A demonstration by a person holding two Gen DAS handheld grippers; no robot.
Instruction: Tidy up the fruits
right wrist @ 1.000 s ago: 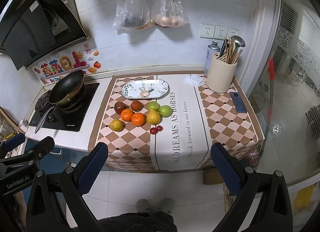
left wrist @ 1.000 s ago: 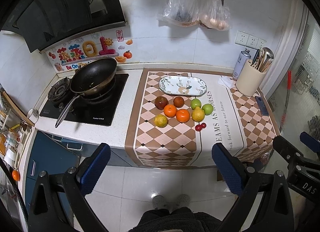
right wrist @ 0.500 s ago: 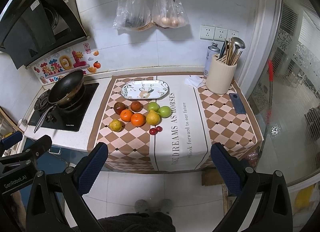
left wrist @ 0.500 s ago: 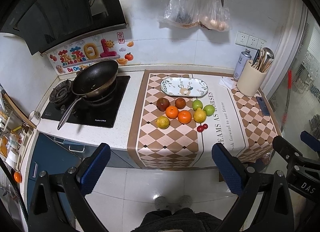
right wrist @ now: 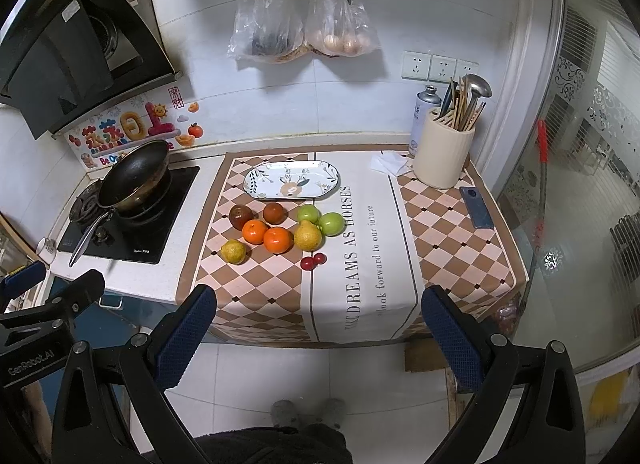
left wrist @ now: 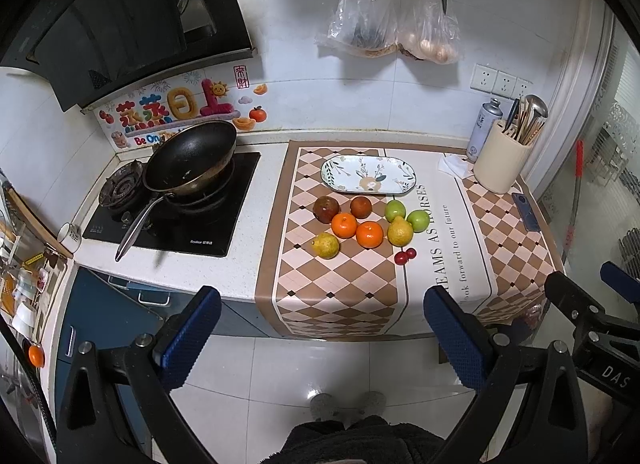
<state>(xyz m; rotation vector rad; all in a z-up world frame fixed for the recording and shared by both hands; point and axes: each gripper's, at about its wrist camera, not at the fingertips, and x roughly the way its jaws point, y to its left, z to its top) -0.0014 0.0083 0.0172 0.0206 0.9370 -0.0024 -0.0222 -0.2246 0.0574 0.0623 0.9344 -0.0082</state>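
Note:
A cluster of fruit lies on the checkered cloth (left wrist: 332,284): two dark red fruits (left wrist: 326,208), two oranges (left wrist: 369,234), two yellow pears (left wrist: 399,230), two green apples (left wrist: 418,220) and two small red cherries (left wrist: 405,256). An empty oval flowered plate (left wrist: 368,179) sits just behind them. The fruit (right wrist: 277,240) and plate (right wrist: 292,184) also show in the right wrist view. My left gripper (left wrist: 320,336) and right gripper (right wrist: 316,332) are both open and empty, held high in front of the counter, far from the fruit.
A black wok (left wrist: 190,161) sits on the stove at the left. A cream utensil holder (left wrist: 503,159), a spray can (left wrist: 482,127) and a phone (left wrist: 526,211) are at the right. Plastic bags (left wrist: 394,29) and scissors hang on the wall. The floor is below.
Both grippers have shifted slightly; the counter and fruit sit a little lower in both views. Nothing on the counter has moved.

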